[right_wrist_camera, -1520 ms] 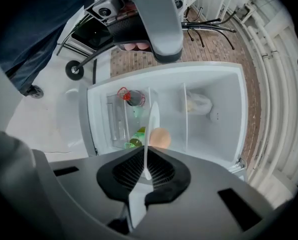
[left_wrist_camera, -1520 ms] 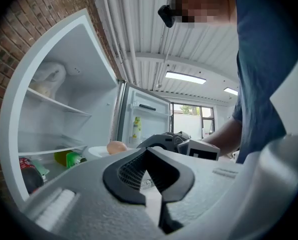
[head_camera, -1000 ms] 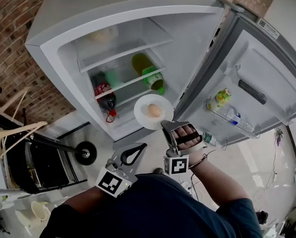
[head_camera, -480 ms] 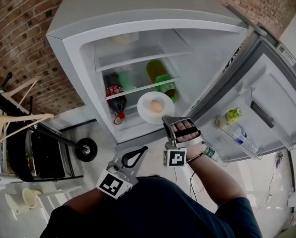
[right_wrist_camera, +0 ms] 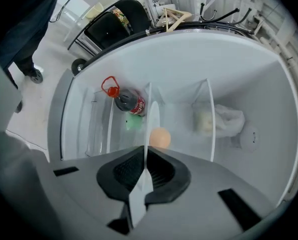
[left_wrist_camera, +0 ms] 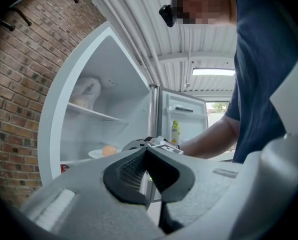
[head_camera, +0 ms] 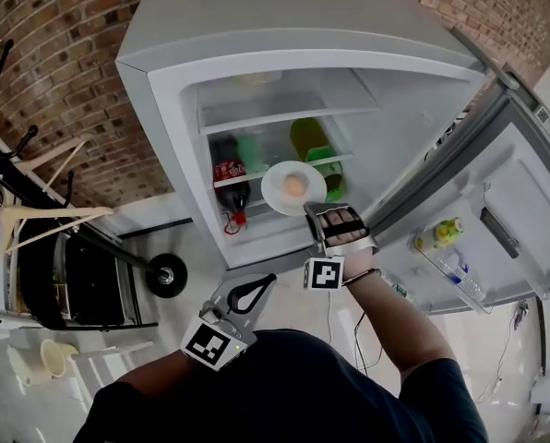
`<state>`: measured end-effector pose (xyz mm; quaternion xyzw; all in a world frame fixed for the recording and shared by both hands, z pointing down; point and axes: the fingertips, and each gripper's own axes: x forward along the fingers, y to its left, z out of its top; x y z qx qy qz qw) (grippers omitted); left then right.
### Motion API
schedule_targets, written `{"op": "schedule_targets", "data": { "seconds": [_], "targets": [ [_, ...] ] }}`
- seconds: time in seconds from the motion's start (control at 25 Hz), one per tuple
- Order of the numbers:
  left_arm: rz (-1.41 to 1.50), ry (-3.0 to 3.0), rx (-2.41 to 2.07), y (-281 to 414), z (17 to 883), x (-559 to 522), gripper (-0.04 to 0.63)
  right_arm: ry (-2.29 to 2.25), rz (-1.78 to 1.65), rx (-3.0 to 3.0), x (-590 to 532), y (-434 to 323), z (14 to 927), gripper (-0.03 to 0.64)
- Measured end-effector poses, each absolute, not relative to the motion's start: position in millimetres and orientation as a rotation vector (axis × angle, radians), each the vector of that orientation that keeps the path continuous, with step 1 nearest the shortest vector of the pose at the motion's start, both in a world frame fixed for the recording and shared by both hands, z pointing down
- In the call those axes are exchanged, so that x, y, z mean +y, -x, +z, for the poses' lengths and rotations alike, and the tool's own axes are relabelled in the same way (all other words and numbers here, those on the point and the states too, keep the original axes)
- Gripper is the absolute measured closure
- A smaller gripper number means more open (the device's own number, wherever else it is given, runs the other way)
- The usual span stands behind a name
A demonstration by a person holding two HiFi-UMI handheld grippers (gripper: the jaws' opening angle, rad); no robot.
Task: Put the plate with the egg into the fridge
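A white plate (head_camera: 277, 192) carrying a brown egg (head_camera: 294, 185) hangs level at the mouth of the open fridge (head_camera: 164, 109), just in front of its middle shelf. My right gripper (head_camera: 313, 213) is shut on the plate's near rim. In the right gripper view the plate (right_wrist_camera: 153, 118) shows edge-on between the pads, the egg (right_wrist_camera: 160, 137) beside it. My left gripper (head_camera: 259, 281) stays low by the person's body, shut and empty. From the left gripper view the plate (left_wrist_camera: 96, 154) and egg (left_wrist_camera: 109, 150) are visible inside the fridge opening.
A cola bottle (head_camera: 231, 185) and a green bottle (head_camera: 314, 150) lie on the fridge shelves. A white bag (right_wrist_camera: 224, 120) sits on the upper shelf. The open door (head_camera: 496, 183) at the right holds a yellow-green bottle (head_camera: 446, 232). A black wheeled cart (head_camera: 167, 273) stands at the left.
My right gripper has carried the plate with the egg forward, from in front of the fridge to the middle shelf's edge. The left gripper has barely shifted.
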<state>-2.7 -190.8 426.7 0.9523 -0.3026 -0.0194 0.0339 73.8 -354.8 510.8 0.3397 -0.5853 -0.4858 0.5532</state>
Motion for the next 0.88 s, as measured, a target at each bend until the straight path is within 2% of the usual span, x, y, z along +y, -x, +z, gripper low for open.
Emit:
{"op": "schedule_targets", "data": {
  "seconds": [0.88],
  "targets": [
    [-0.035, -2.896, -1.02, 29.7, 426.2, -203.8, 0.598, -0.77, -1.106, -1.355, -431.6, -65.3, 533.6, 0.597]
  ]
}}
